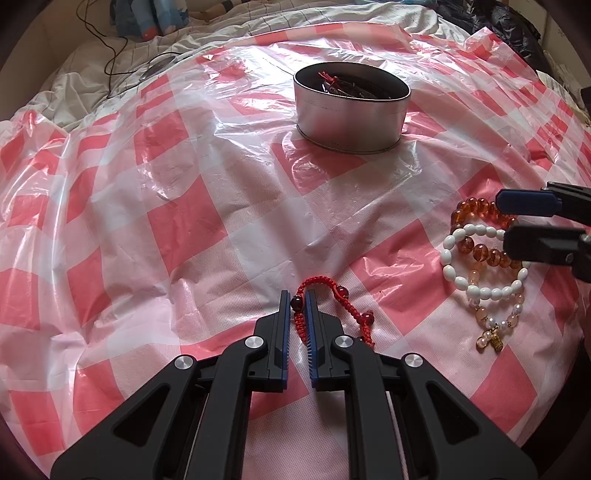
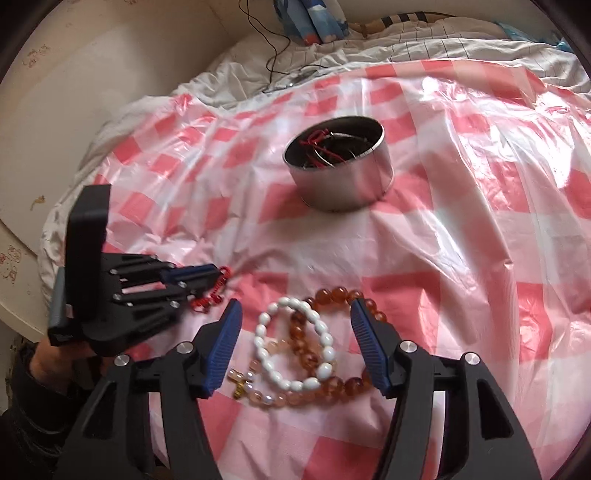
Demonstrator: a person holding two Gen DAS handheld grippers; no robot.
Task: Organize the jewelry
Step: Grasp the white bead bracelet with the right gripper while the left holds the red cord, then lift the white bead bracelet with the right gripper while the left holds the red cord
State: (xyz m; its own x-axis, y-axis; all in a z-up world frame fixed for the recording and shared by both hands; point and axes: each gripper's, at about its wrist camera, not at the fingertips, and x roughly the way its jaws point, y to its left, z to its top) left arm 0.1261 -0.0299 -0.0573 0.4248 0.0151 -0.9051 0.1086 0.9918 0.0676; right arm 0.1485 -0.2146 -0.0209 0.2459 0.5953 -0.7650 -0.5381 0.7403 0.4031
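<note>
My left gripper (image 1: pixel 297 295) is shut on a red braided cord bracelet (image 1: pixel 334 295) with dark red beads, low on the sheet; it also shows in the right wrist view (image 2: pixel 218 275), where the red bracelet (image 2: pixel 216 291) hangs from its tips. My right gripper (image 2: pixel 293 314) is open around a pile of bracelets: a white bead bracelet (image 2: pixel 291 349), an amber bead bracelet (image 2: pixel 332 295) and a pale pink one with a gold charm (image 2: pixel 258 391). The pile lies at right in the left wrist view (image 1: pixel 480 273). A round metal tin (image 1: pixel 351 107) (image 2: pixel 340 177) holds red cord and bangles.
A pink-and-white checked plastic sheet (image 1: pixel 184 206) covers a bed. White bedding (image 2: pixel 332 55) and a black cable (image 1: pixel 110 55) lie behind it. A cream wall (image 2: pixel 92 92) stands at left. Dark clothing (image 1: pixel 517 22) is at the far right.
</note>
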